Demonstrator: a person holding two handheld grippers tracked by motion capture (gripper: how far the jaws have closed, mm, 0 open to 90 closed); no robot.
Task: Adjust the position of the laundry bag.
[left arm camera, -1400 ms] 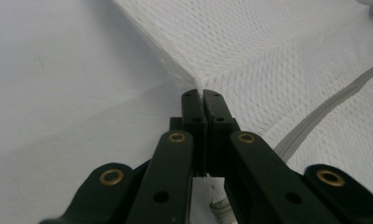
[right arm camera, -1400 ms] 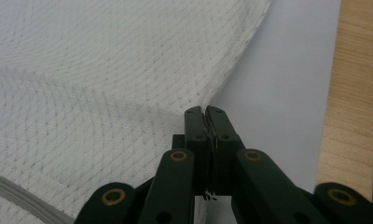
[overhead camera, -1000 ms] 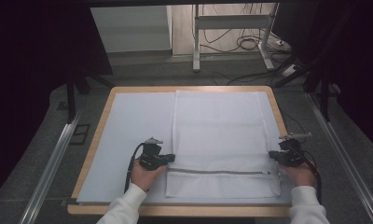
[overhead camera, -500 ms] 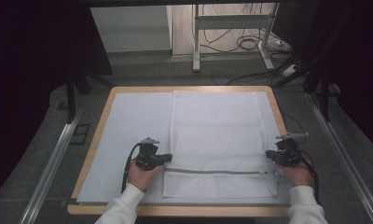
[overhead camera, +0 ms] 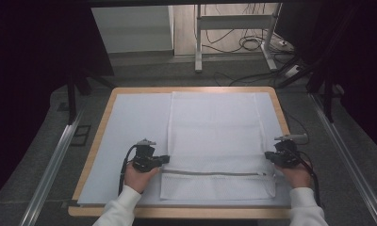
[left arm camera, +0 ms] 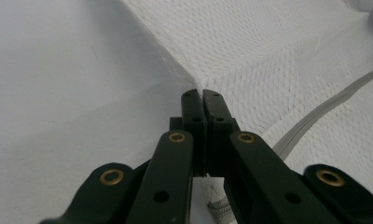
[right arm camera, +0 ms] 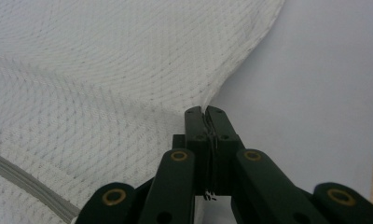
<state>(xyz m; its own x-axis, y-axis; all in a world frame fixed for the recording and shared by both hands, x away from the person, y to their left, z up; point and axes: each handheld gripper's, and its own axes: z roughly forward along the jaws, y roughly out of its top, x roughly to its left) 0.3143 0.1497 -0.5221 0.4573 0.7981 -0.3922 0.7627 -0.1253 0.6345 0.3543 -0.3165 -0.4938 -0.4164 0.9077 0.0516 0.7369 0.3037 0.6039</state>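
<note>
Mesh bag (overhead camera: 217, 141) lies flat on the white sheet (overhead camera: 130, 122) covering the worktop (overhead camera: 102, 113), zipper (overhead camera: 210, 173) running across near the person's edge. Both side edges are pinched just above that zipper line — left hand-held gripper (overhead camera: 164, 159) on the left edge, right hand-held gripper (overhead camera: 270, 156) on the right.

In the left gripper view the left hand-held gripper (left arm camera: 202, 95) has its jaws pressed together with the bag's edge seam caught right at the tips, the fabric rising into a small ridge there. Same story in the right gripper view: the right hand-held gripper (right arm camera: 205, 112) is clamped on the mesh edge, and the cloth puckers toward the tips.

Compared with a second ago, not much has shifted. Both grippers sit a touch further up the worktop than they did then, and the near end of the bag with the zipper seems to have come along with them — small stuff, though. Both grips look the same as before.

My read: the grab step is done on both sides, and this is the pause before the real move — probably lifting the near end and folding it away over the rest of the bag. The two hands should go together, or the mesh will skew or slip out of one pinch.
</note>
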